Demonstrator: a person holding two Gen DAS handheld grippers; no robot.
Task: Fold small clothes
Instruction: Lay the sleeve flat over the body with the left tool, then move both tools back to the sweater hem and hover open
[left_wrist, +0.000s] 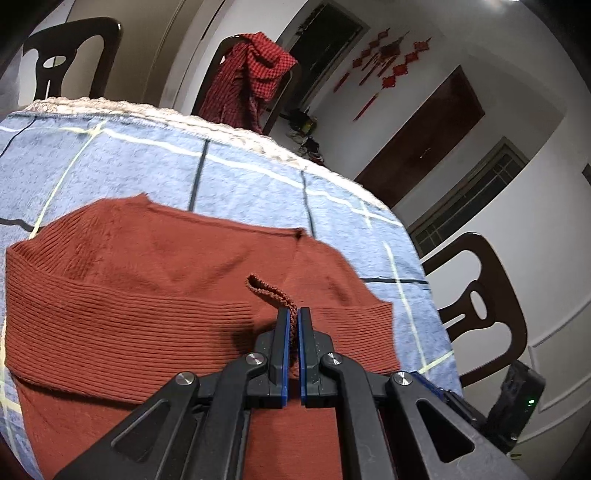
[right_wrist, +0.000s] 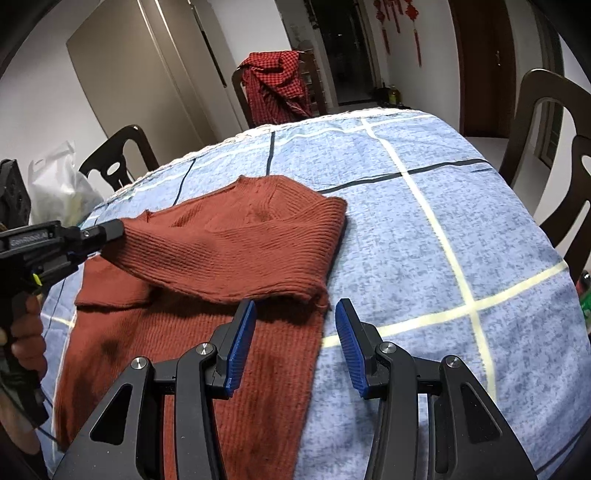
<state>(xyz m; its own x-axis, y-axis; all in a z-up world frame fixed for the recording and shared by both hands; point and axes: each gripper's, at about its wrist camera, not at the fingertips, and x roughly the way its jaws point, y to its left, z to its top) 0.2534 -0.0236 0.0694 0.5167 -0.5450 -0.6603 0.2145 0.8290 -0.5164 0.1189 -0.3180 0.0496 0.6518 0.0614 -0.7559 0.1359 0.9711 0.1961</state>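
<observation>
A rust-red ribbed knit sweater (left_wrist: 155, 295) lies on the blue checked cloth (left_wrist: 240, 177) that covers the table. Its upper part is folded over the lower part (right_wrist: 229, 251). My left gripper (left_wrist: 294, 314) is shut on a fold of the sweater's edge, and a loop of knit sticks up between the pads. In the right wrist view the left gripper (right_wrist: 110, 230) holds the sweater's left side, lifted a little. My right gripper (right_wrist: 295, 306) is open and empty, just above the sweater's right edge near the folded corner.
Dark wooden chairs stand around the table (left_wrist: 480, 295) (right_wrist: 546, 147). One far chair carries a red checked garment (right_wrist: 277, 81). A white plastic bag (right_wrist: 59, 184) sits at the left. Bare blue cloth (right_wrist: 443, 240) lies to the right of the sweater.
</observation>
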